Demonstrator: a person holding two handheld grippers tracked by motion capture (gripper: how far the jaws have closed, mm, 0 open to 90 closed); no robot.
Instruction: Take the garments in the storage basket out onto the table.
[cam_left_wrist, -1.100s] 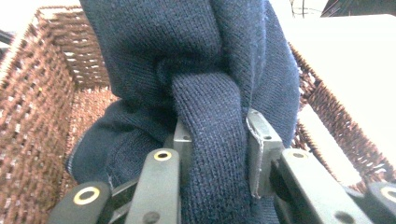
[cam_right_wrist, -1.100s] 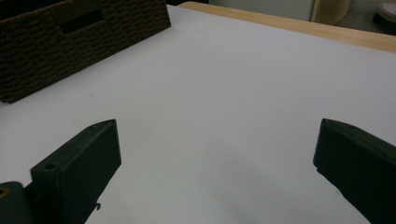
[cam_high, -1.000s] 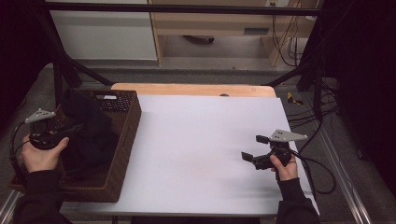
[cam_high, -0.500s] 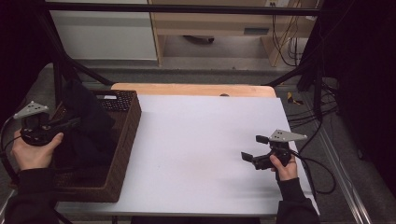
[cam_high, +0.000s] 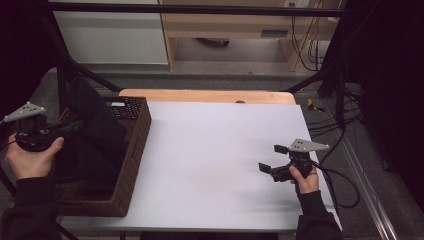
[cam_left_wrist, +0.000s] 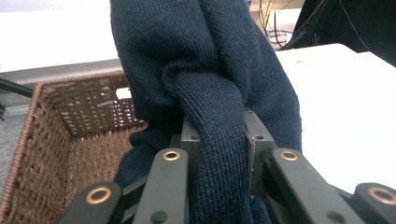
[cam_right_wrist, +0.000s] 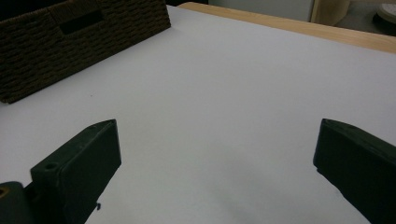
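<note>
While right hand-held gripper (cam_high: 270, 159) gapes, left hand-held gripper (cam_high: 75, 126) (jaws closing) lifted sweater (cam_left_wrist: 219, 84) higher.

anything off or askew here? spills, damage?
Nothing stands out. The left gripper is shut on a fold of the dark knit garment, part-lifted out of the wicker basket. The right gripper is open over the bare table. No spills or damage.

White bench (cam_high: 210, 150) with a bare wooden strip (cam_high: 205, 95) along its far edge. Beyond it, grey floor (cam_high: 225, 67), a white cabinet (cam_high: 112, 32), a light wooden shelf unit (cam_high: 250, 27) and tangled cables (cam_high: 305, 45) at right.
</note>
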